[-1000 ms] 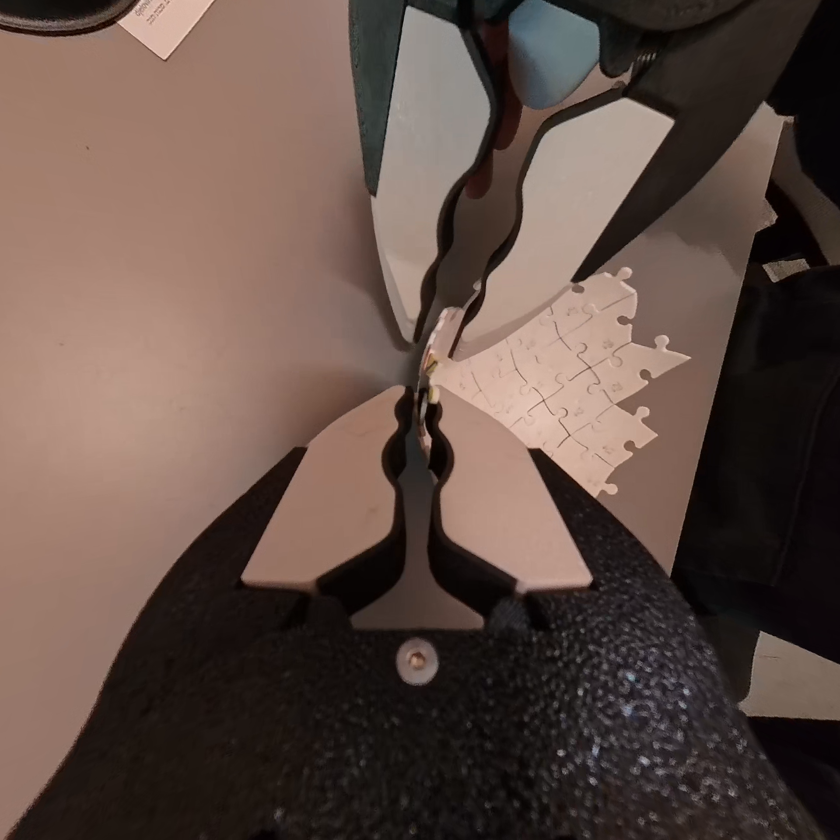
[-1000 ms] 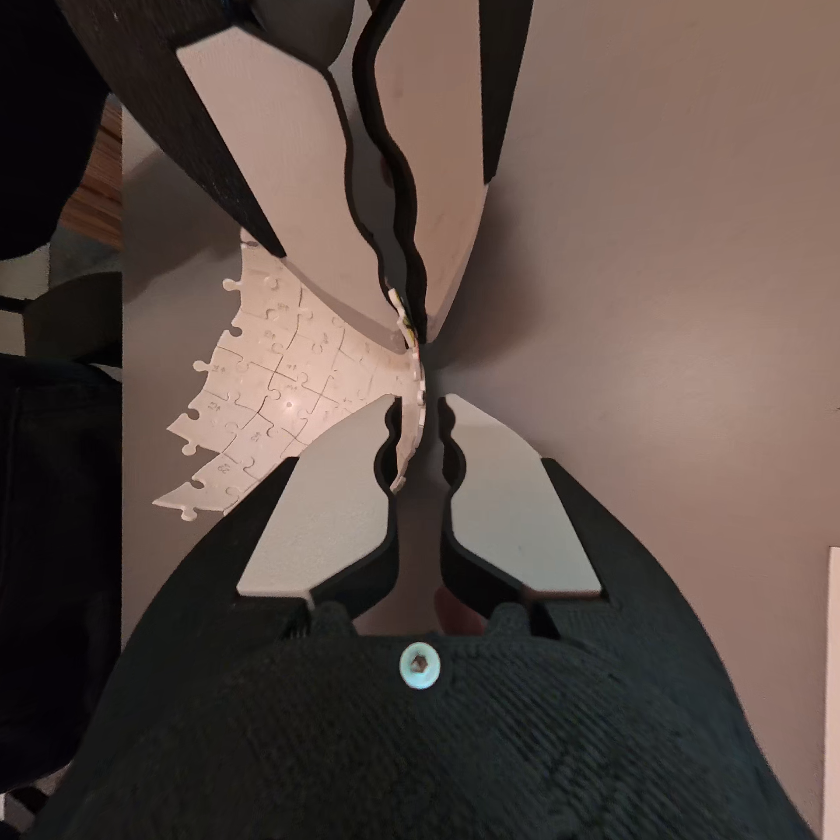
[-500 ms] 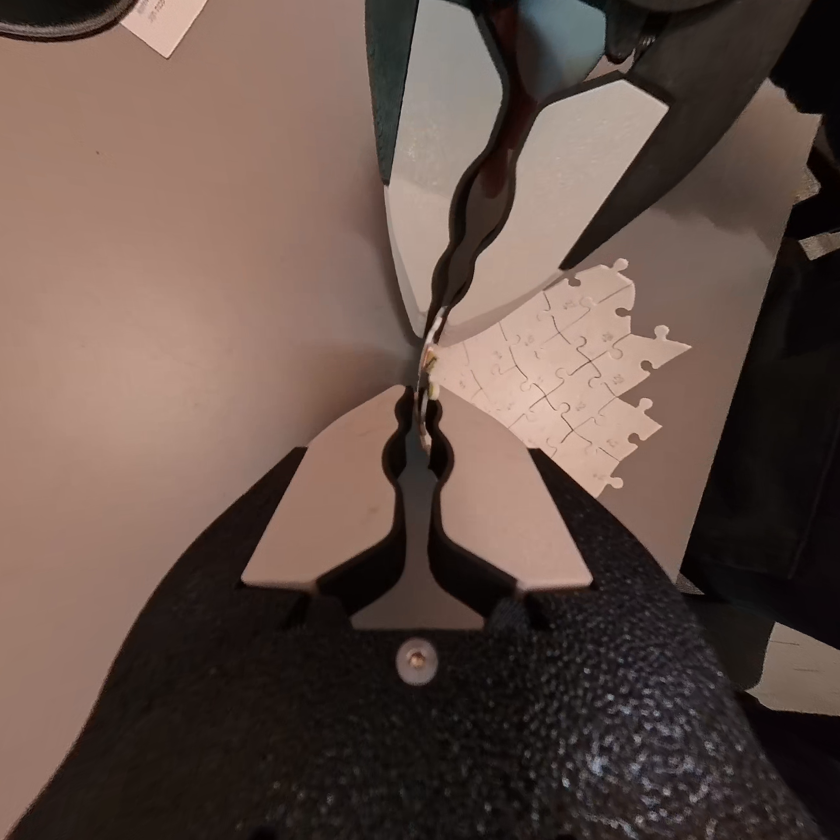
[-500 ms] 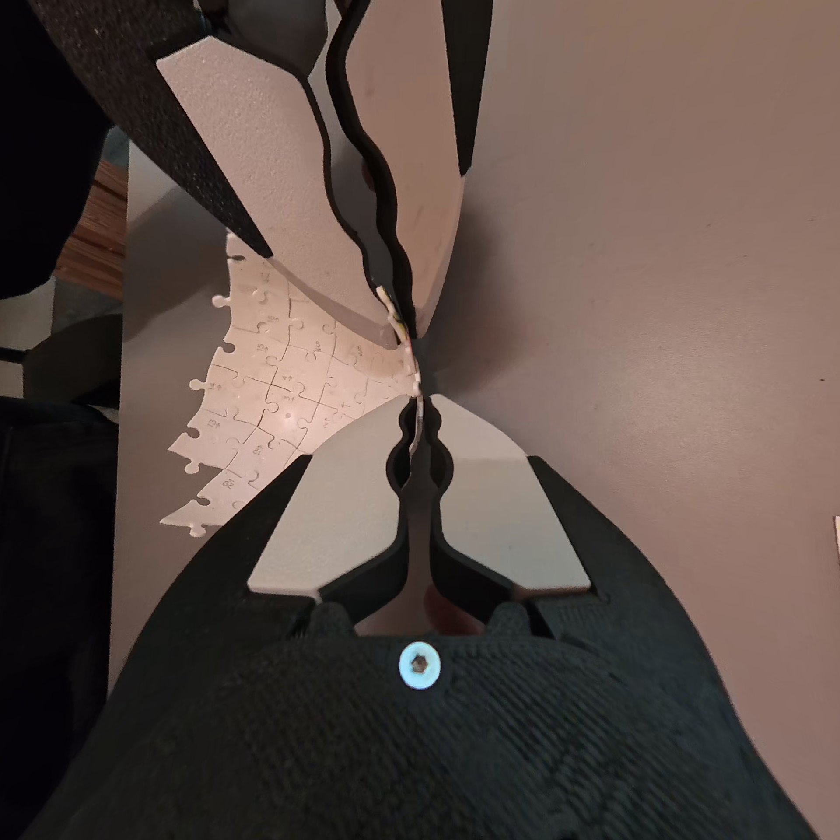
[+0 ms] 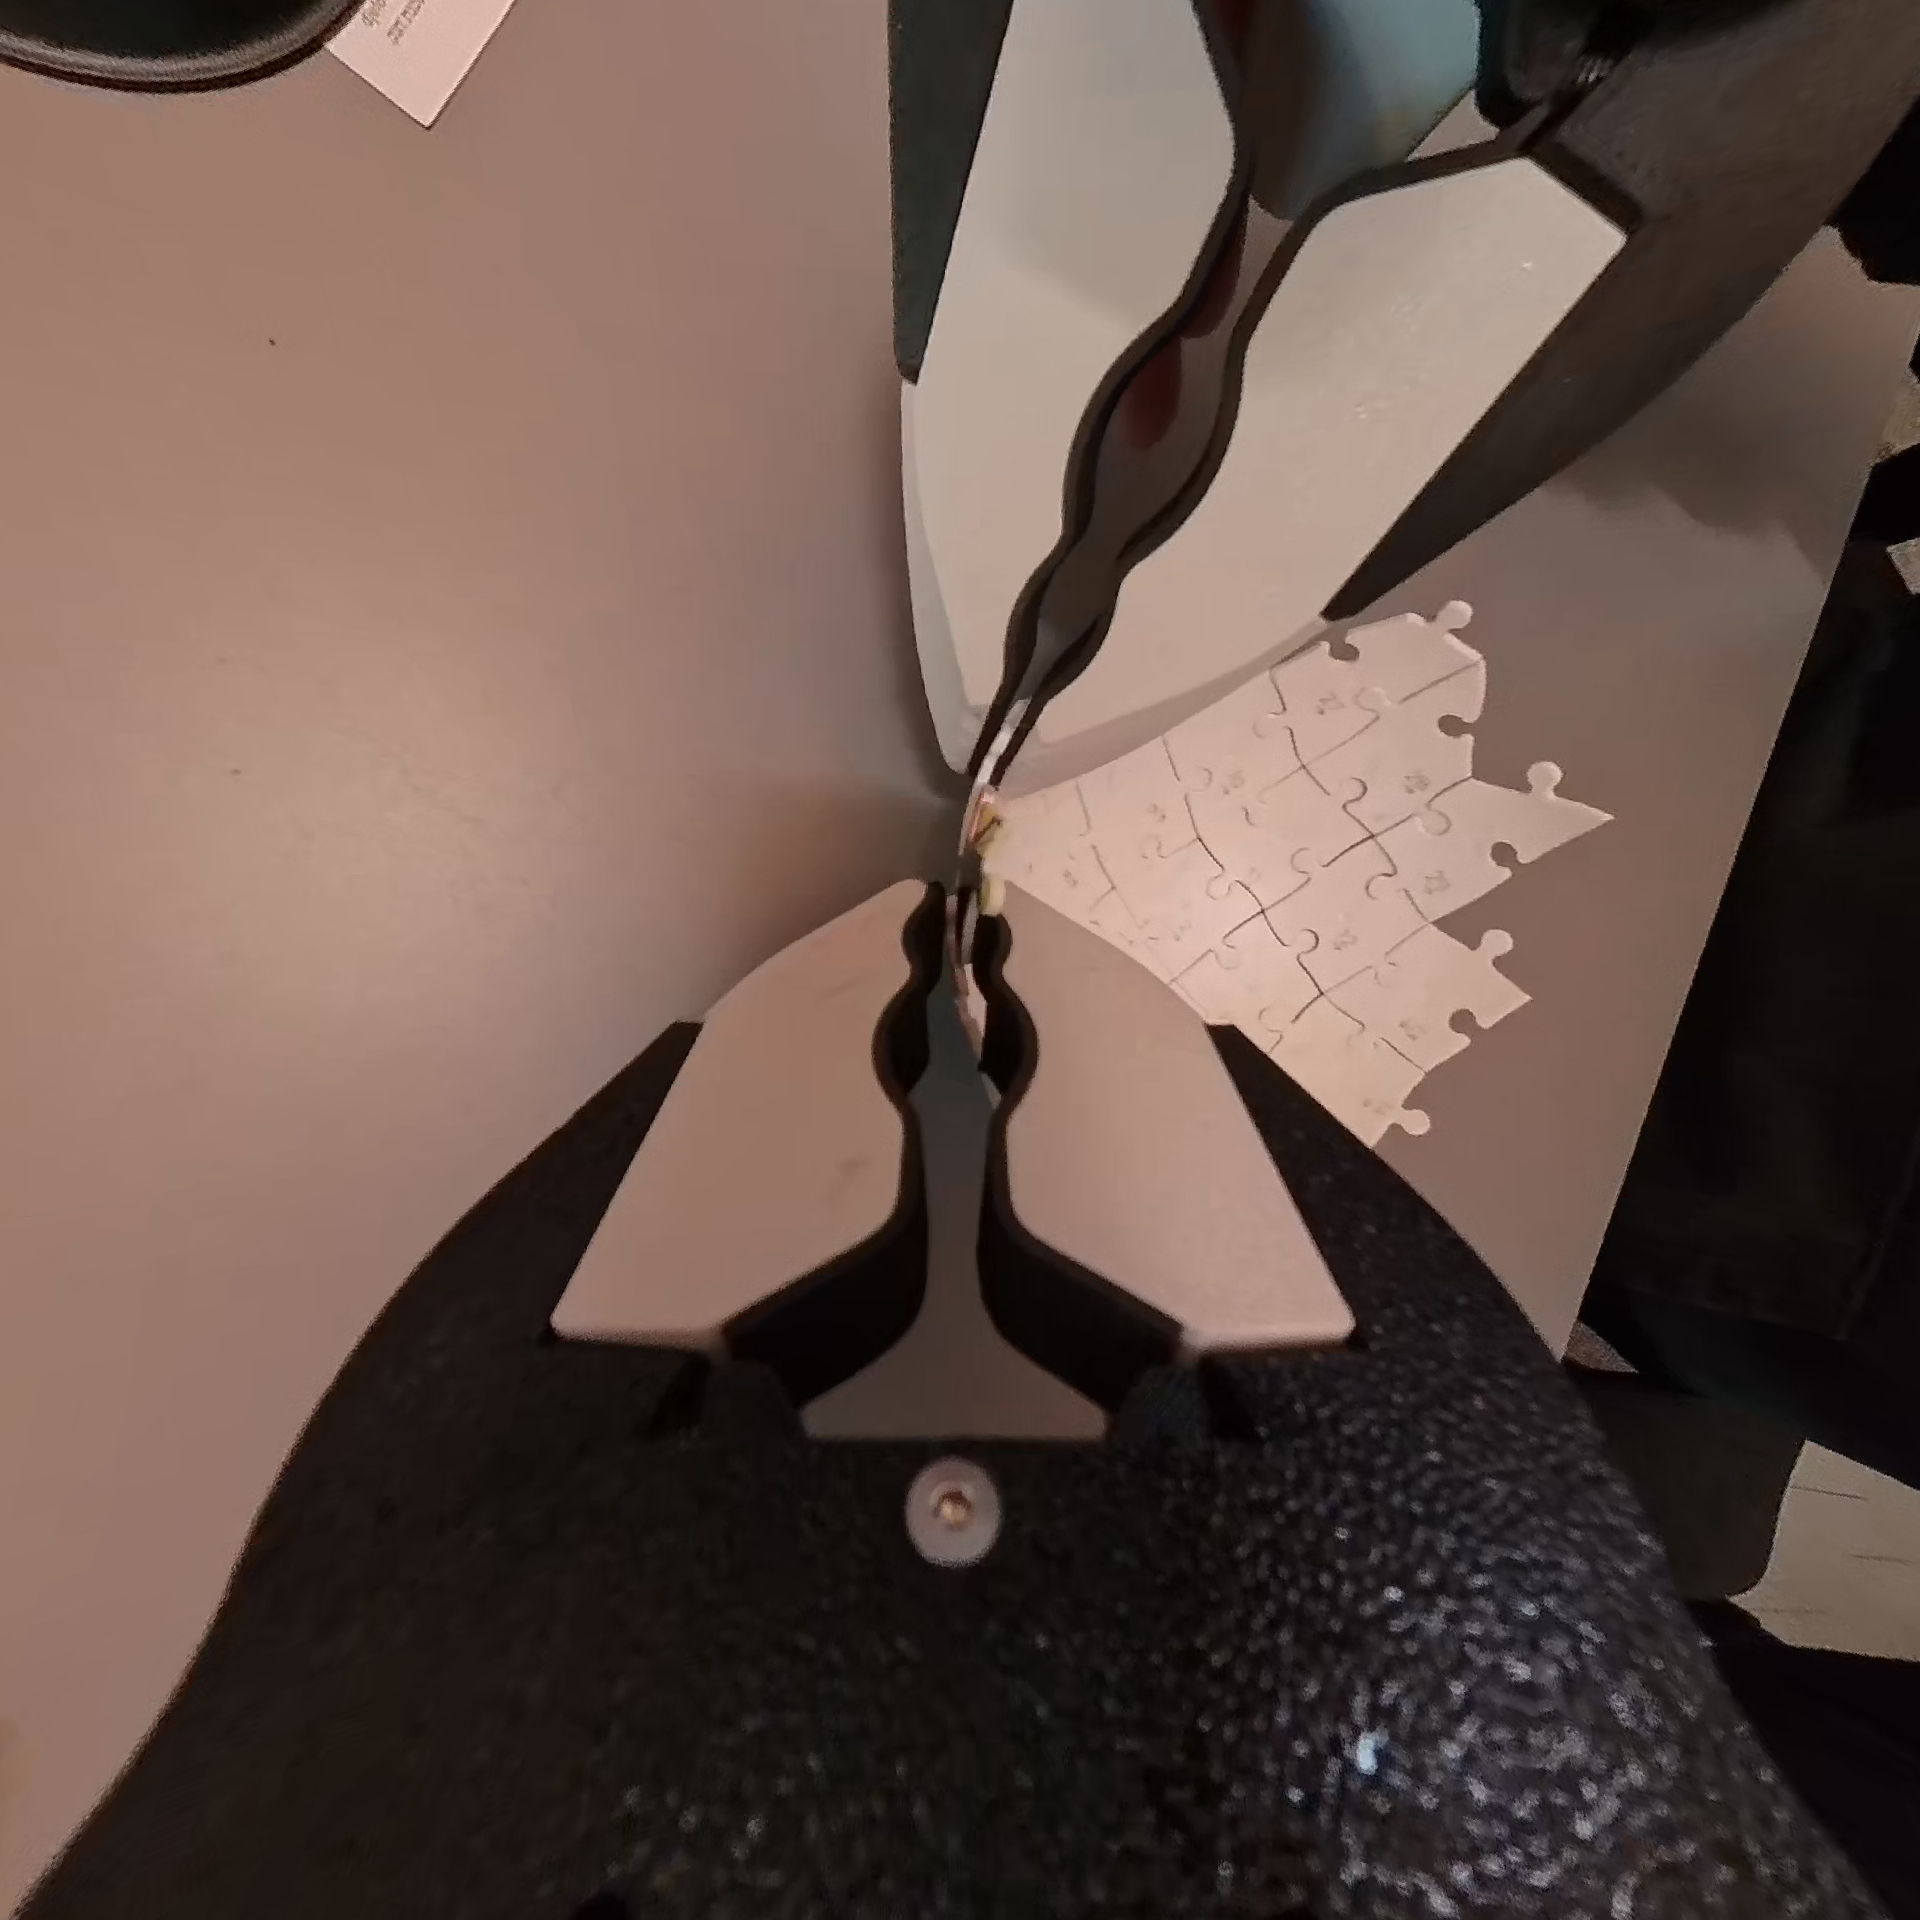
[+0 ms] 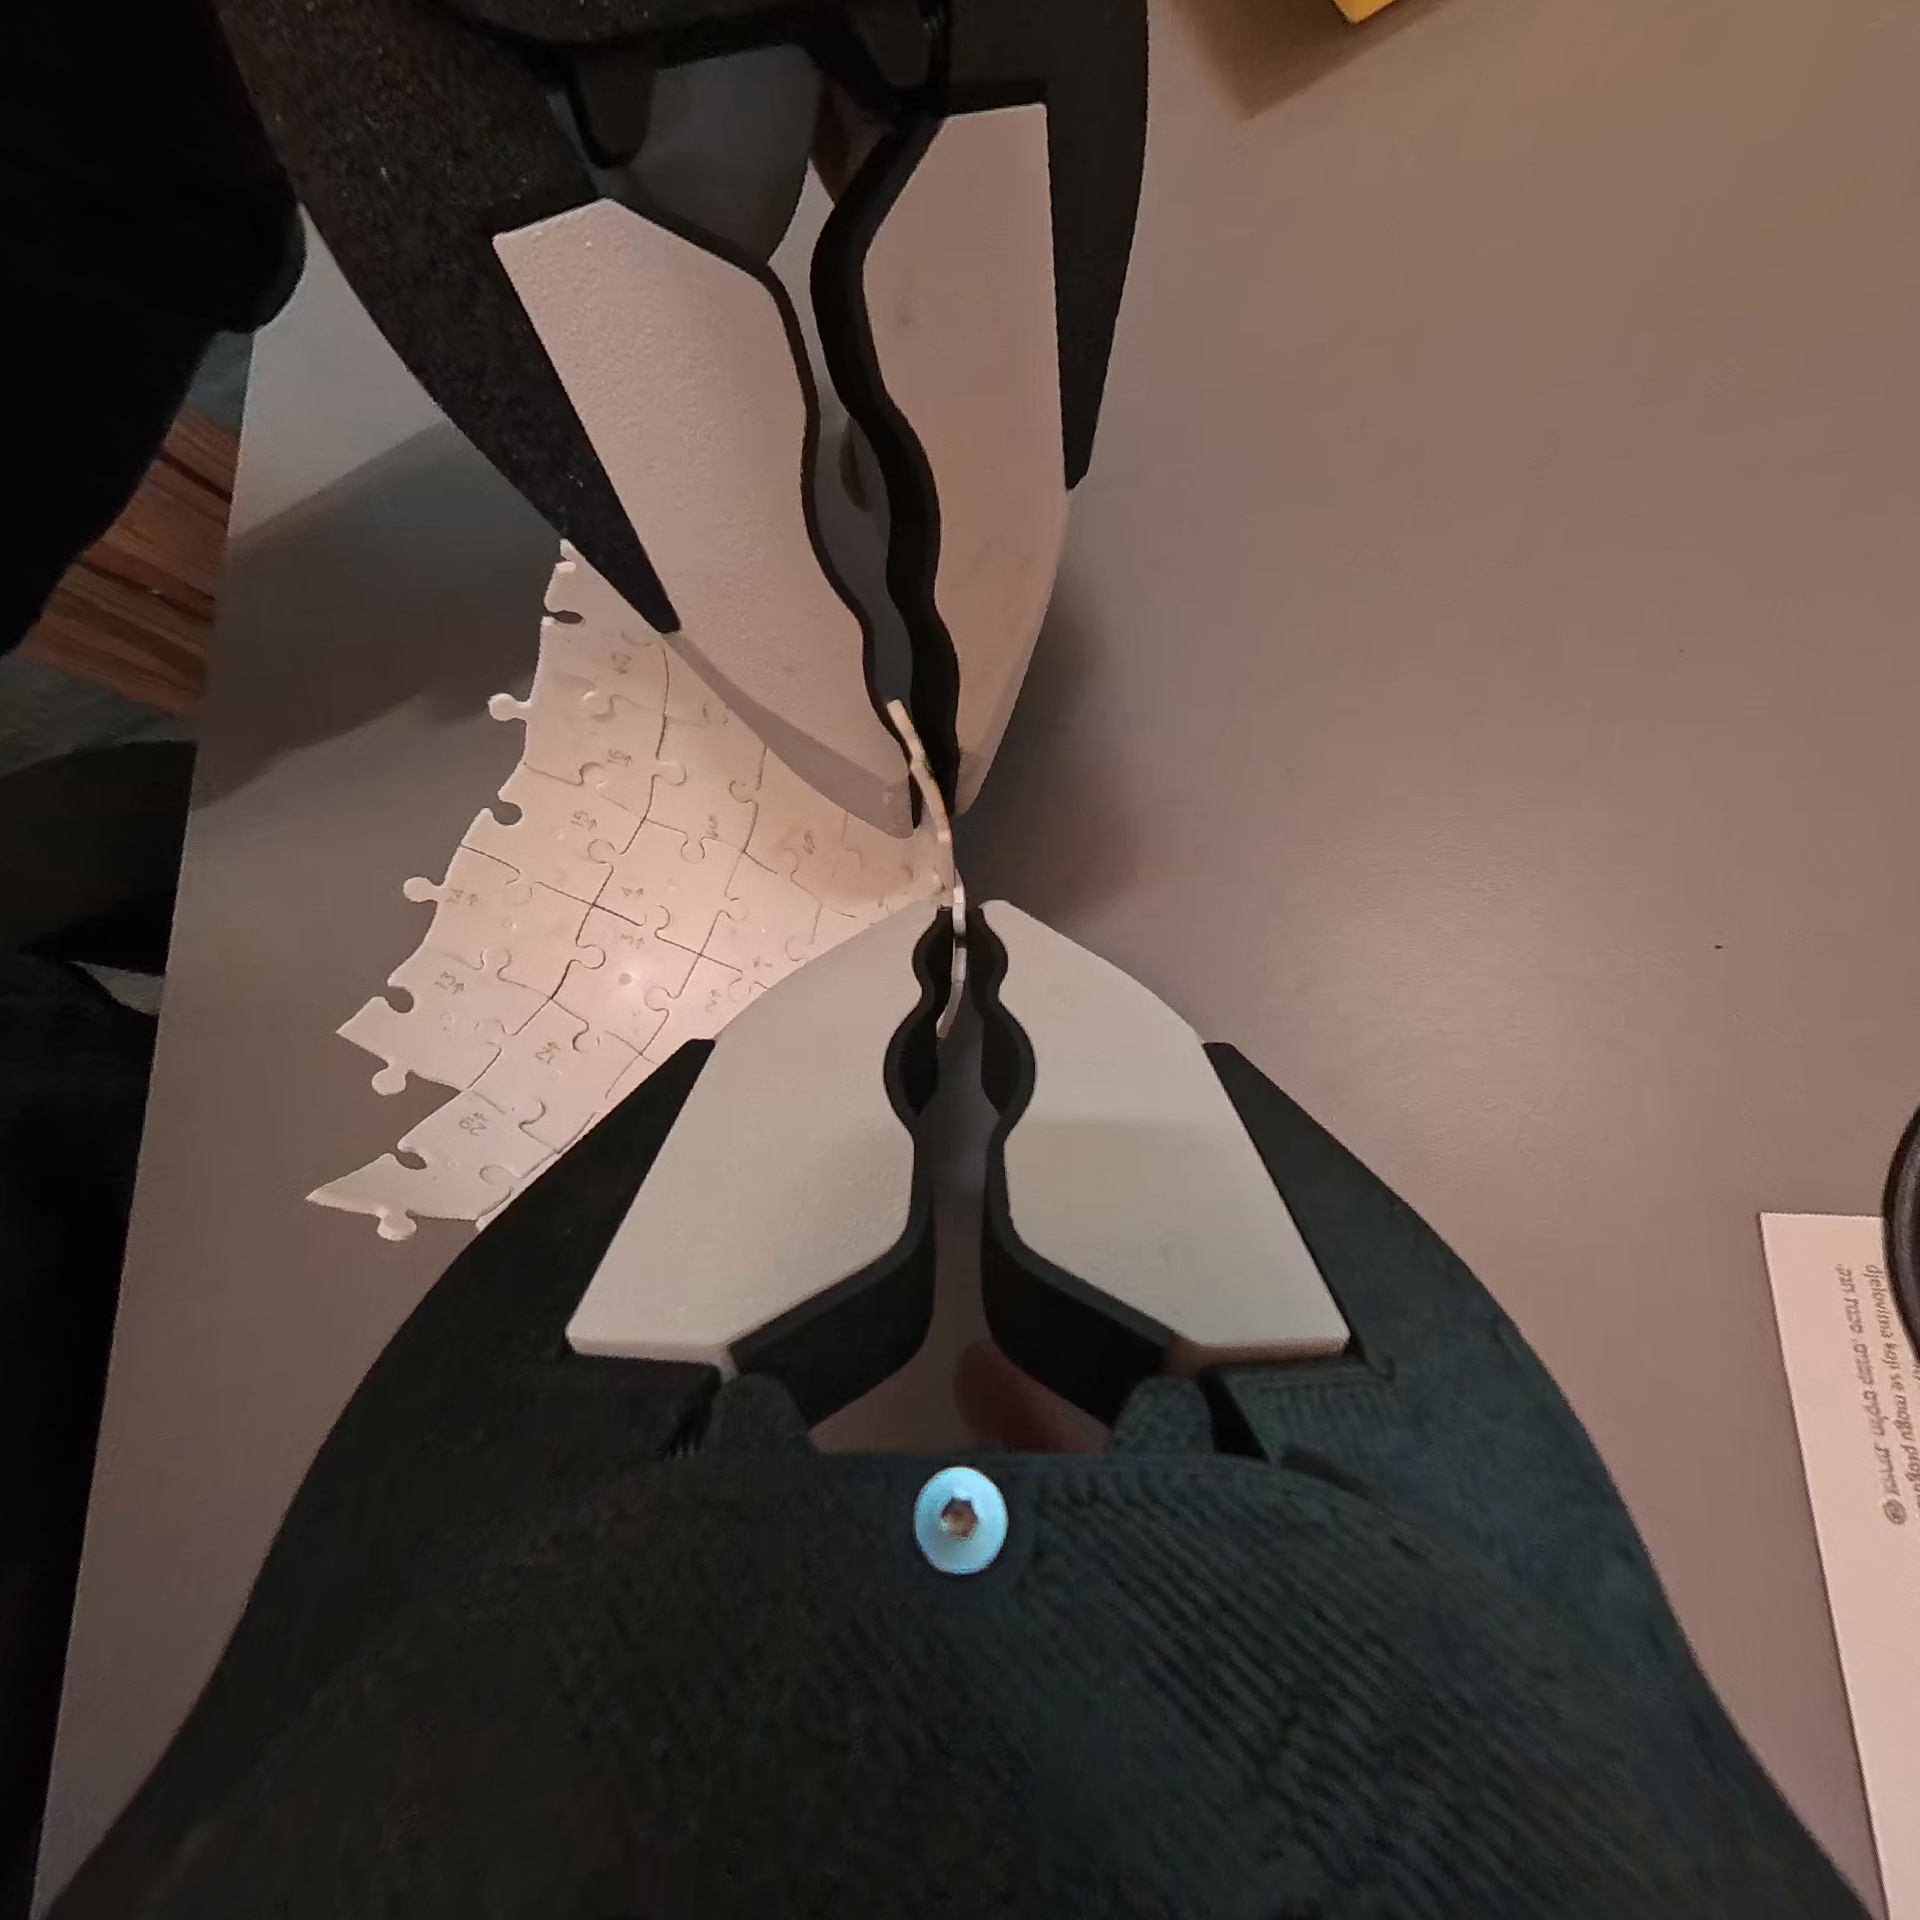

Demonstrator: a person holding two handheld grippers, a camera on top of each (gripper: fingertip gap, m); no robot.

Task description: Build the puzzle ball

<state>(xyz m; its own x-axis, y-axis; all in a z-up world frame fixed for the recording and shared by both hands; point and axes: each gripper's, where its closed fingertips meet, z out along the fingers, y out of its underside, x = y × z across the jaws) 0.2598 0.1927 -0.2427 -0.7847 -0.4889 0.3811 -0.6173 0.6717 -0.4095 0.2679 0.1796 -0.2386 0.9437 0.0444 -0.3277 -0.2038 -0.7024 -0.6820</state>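
A curved white sheet of joined puzzle pieces (image 5: 1309, 883) is held on edge above the grey table, its inner side with small printed marks showing. It also shows in the right wrist view (image 6: 623, 914). My left gripper (image 5: 966, 914) is shut on the sheet's near edge. My right gripper (image 6: 961, 935) is shut on the same edge from the opposite side. Each gripper faces the other tip to tip: the right one (image 5: 1003, 743) shows at the top of the left wrist view, the left one (image 6: 930, 774) at the top of the right wrist view.
A white printed card (image 5: 421, 52) lies at the top left by a dark round object (image 5: 156, 42). The same card (image 6: 1844, 1538) is at the right edge of the right wrist view. The table (image 5: 416, 623) ends at the right, with dark clothing (image 5: 1787, 935) beyond it. Only a small space, under 4 cm, lies between the two pairs of fingers. Left tips and right tips are each some 15 cm from the white printed card (image 5: 421, 52).
My right gripper has closed from open onto the sheet's edge. Both grippers have stayed tip to tip, and the sheet has tilted only slightly.
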